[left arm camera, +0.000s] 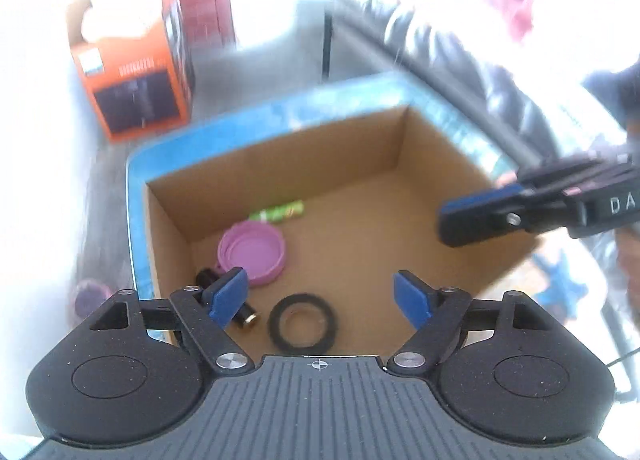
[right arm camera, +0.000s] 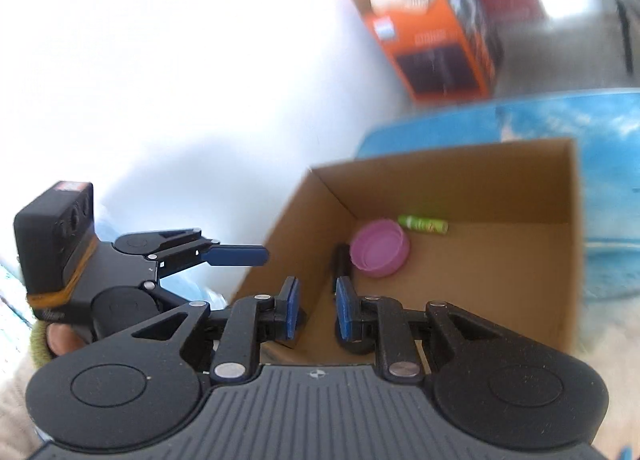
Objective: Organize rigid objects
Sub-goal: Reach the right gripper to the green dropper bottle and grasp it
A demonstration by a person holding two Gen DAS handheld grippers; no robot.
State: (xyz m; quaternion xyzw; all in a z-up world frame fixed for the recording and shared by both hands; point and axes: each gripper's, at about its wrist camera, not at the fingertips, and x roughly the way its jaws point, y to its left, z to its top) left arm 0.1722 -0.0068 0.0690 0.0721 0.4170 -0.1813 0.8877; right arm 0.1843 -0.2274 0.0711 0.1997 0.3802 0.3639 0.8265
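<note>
An open cardboard box (left arm camera: 280, 163) with blue outer flaps holds a purple lid (left arm camera: 252, 252), a green tube (left arm camera: 278, 212), a black ring (left arm camera: 302, 326) and a small black cylinder with a brass end (left arm camera: 246, 318). My left gripper (left arm camera: 320, 296) hangs open and empty over the box's near side, the ring below its gap. My right gripper (left arm camera: 472, 215) hovers at the box's right rim. In the right wrist view the right gripper (right arm camera: 318, 308) is shut to a narrow gap with nothing in it, over the box wall (right arm camera: 460, 175), near the lid (right arm camera: 380, 254) and tube (right arm camera: 423, 224).
An orange carton (left arm camera: 136, 79) stands on the floor behind the box and shows again (right arm camera: 436, 39) in the right wrist view. A dark padded seat (left arm camera: 460, 59) runs along the right. A purple object (left arm camera: 90, 296) lies left of the box. One left finger (right arm camera: 236, 254) reaches in.
</note>
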